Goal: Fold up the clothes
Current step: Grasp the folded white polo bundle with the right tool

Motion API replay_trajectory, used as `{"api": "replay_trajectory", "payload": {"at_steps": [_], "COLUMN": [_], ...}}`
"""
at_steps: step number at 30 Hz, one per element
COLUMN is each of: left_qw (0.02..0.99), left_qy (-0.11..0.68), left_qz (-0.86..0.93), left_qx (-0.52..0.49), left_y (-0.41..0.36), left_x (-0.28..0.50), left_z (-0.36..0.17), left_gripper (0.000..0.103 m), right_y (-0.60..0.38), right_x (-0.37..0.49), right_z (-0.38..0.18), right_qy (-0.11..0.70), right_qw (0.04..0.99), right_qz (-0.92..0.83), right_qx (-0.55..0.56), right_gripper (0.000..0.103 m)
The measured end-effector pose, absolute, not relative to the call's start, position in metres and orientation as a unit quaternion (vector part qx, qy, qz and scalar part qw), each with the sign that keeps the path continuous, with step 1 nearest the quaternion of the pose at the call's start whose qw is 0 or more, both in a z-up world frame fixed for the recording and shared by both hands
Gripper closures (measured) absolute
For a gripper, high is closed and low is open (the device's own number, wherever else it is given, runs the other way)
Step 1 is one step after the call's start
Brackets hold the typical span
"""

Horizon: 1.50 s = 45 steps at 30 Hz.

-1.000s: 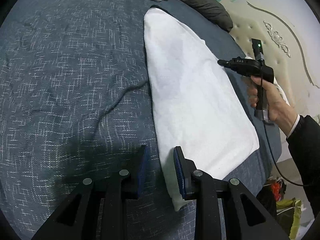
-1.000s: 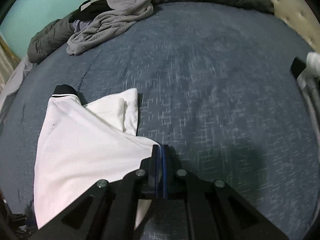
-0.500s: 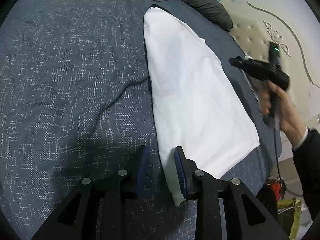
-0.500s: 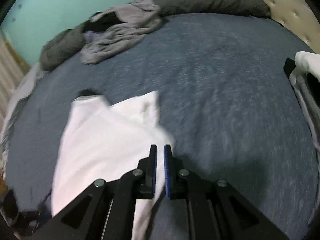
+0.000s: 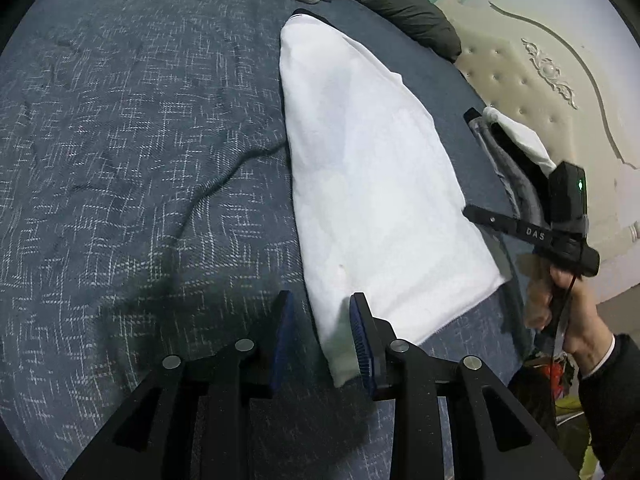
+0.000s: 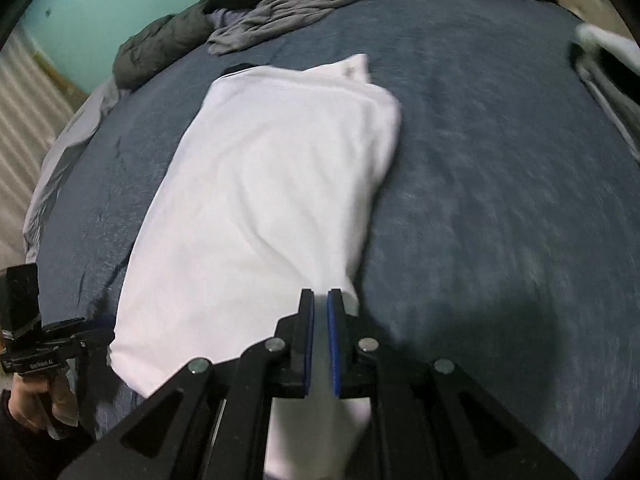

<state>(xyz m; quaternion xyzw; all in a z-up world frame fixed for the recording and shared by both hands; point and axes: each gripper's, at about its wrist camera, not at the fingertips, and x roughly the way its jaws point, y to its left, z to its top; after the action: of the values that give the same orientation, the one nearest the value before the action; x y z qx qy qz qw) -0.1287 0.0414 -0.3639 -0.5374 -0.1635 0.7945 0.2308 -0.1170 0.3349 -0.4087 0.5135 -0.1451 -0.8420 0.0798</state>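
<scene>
White garment (image 5: 372, 184) on the blue bedspread (image 5: 120, 140), long axis running from lower centre to top of frame. Our left gripper (image 5: 320, 336) is spread, straddling its near corner; our right gripper (image 6: 321, 328), nearly closed, pinches the other near corner.

A home bedroom: a blue-covered bed (image 5: 120, 140), tufted cream headboard (image 5: 532, 92) and dark pillow (image 5: 400, 8).

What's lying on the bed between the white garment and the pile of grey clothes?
Only bare blue bedcover separates the white garment from the grey clothes, seen from the right wrist.
</scene>
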Motion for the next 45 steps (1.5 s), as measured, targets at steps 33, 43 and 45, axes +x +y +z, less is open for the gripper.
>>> {"api": "replay_trajectory", "payload": {"at_steps": [33, 43, 45], "left_qw": [0.266, 0.275, 0.277], "left_qy": [-0.264, -0.268, -0.268], "left_qz": [0.733, 0.739, 0.742], "left_qx": [-0.568, -0.554, -0.549], "left_y": [0.069, 0.073, 0.074], "left_x": [-0.149, -0.150, -0.150], "left_z": [-0.394, -0.382, -0.377], "left_gripper": [0.089, 0.095, 0.096], "right_y": [0.332, 0.328, 0.328], "right_x": [-0.081, -0.087, -0.088], "right_z": [-0.429, -0.423, -0.417], "right_qy": [-0.268, -0.263, -0.259], "right_qw": [0.117, 0.136, 0.142], "right_qz": [-0.780, -0.784, -0.787], "right_qx": [0.554, 0.546, 0.542], "right_gripper": [0.052, 0.088, 0.090]}}
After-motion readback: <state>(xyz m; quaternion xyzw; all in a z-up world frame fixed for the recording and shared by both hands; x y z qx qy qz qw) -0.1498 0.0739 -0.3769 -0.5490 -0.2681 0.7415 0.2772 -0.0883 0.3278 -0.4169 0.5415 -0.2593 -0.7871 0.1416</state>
